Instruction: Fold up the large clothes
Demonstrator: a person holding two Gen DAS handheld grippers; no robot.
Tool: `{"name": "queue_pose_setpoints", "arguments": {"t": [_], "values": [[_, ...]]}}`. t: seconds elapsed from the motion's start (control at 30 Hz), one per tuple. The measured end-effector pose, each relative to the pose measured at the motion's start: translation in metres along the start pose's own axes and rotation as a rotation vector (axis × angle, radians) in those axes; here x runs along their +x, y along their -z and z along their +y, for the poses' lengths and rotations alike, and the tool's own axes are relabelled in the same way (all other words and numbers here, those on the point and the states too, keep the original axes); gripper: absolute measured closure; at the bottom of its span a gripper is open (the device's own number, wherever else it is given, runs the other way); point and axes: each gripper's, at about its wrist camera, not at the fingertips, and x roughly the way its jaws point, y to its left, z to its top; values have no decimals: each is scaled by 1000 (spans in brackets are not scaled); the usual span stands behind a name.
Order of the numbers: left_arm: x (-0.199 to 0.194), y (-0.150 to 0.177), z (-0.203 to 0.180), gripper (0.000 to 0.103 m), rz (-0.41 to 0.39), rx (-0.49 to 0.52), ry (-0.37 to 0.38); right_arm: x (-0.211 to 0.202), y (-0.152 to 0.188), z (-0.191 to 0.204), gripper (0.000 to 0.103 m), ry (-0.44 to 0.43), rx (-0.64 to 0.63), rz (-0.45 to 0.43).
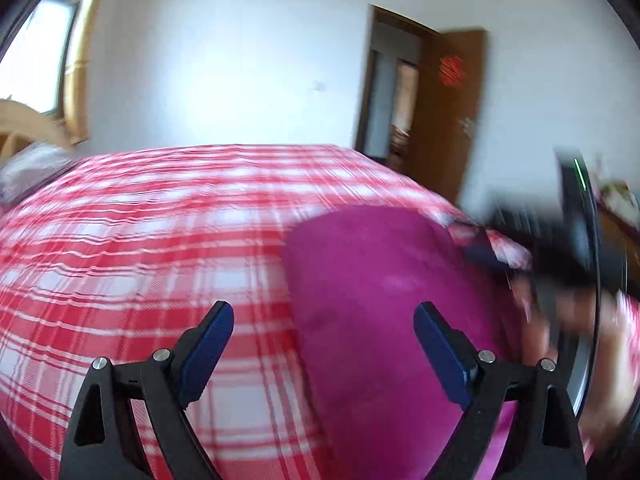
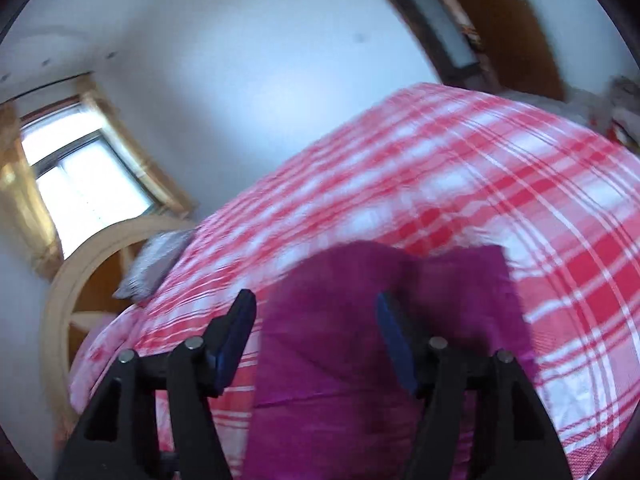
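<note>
A magenta garment (image 1: 380,280) lies folded into a thick, smooth-edged pad on the red-and-white plaid bed (image 1: 160,220). My left gripper (image 1: 323,312) hovers open over the garment's left edge, its right finger above the cloth and its left finger above the sheet, with nothing pinched. In the right wrist view the same magenta garment (image 2: 320,360) lies on the plaid bed (image 2: 520,200), a fold line running across it. My right gripper (image 2: 315,298) stands open just above it, the pads not pressing the cloth. A person's blurred hand (image 1: 536,320) shows at the garment's right side.
A grey pillow (image 2: 156,260) lies by the curved wooden headboard (image 2: 60,280) under a window (image 2: 88,184). A brown door (image 1: 444,112) stands open past the bed's far right corner. Plaid sheet stretches wide to the left of the garment.
</note>
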Motion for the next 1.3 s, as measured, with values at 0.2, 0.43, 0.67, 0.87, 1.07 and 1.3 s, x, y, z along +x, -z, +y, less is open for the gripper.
{"name": "queue_pose_setpoints", "arguments": {"t": [0.2, 0.43, 0.67, 0.87, 1.07, 1.3], "values": [[65, -55, -32, 11, 100, -76, -41, -3, 4, -26, 46, 111, -24, -6], [151, -39, -39, 11, 271, 31, -257, 7, 18, -26, 46, 156, -27, 16], [168, -17, -20, 1, 304, -62, -236, 26, 22, -34, 46, 166, -31, 51], [179, -11, -16, 1, 348, -106, -206, 31, 24, -46, 47, 134, 24, 76], [185, -8, -17, 1, 371, -106, -208, 34, 25, -49, 47, 139, 41, 92], [189, -5, -14, 1, 392, -115, -198, 38, 25, -52, 47, 148, 47, 108]]}}
